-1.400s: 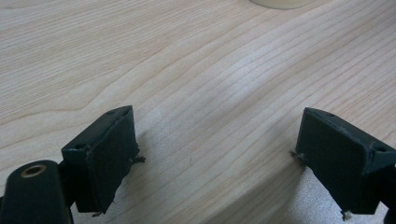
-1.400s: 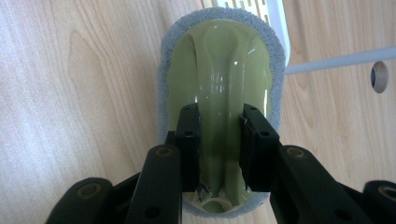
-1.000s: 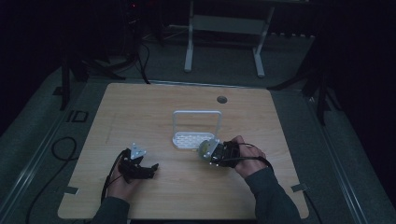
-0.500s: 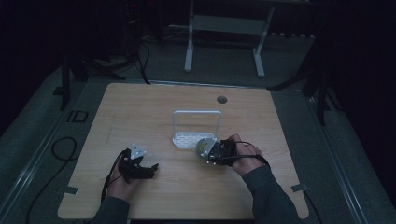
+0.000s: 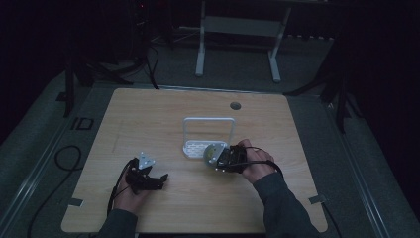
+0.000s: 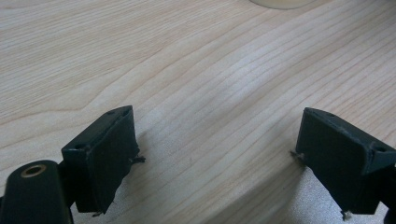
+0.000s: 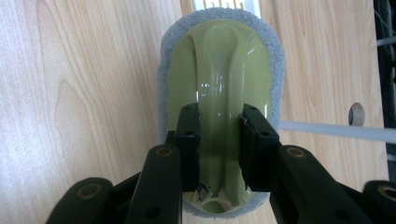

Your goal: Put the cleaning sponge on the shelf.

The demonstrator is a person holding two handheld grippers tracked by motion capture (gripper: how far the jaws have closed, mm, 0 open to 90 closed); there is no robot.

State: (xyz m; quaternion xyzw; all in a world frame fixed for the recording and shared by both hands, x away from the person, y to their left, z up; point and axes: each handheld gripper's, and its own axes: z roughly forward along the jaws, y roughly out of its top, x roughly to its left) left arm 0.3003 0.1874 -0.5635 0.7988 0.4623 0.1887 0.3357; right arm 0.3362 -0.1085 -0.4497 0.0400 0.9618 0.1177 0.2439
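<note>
Green glossy plastic scrubber (image 7: pixel 219 93), foam-edged: light, stiff-backed, likely slippery; right gripper (image 7: pixel 219 149) clamped on its raised ridge, left gripper (image 6: pixel 224 163) apart, empty.

Scrubber (image 7: pixel 219 93): glossy yellow-green plastic handle edged with rough grey sponge. Bench (image 6: pixel 196 70): pale, matt wood grain. Tool pads (image 7: pixel 187 144): matt black. Rack (image 5: pixel 208 133): white, smooth.

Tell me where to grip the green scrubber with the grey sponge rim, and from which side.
Grip the scrubber by its raised central handle ridge, coming from its back side along the ridge. The right gripper does so: the ridge is narrow and fits between the jaws.
</note>
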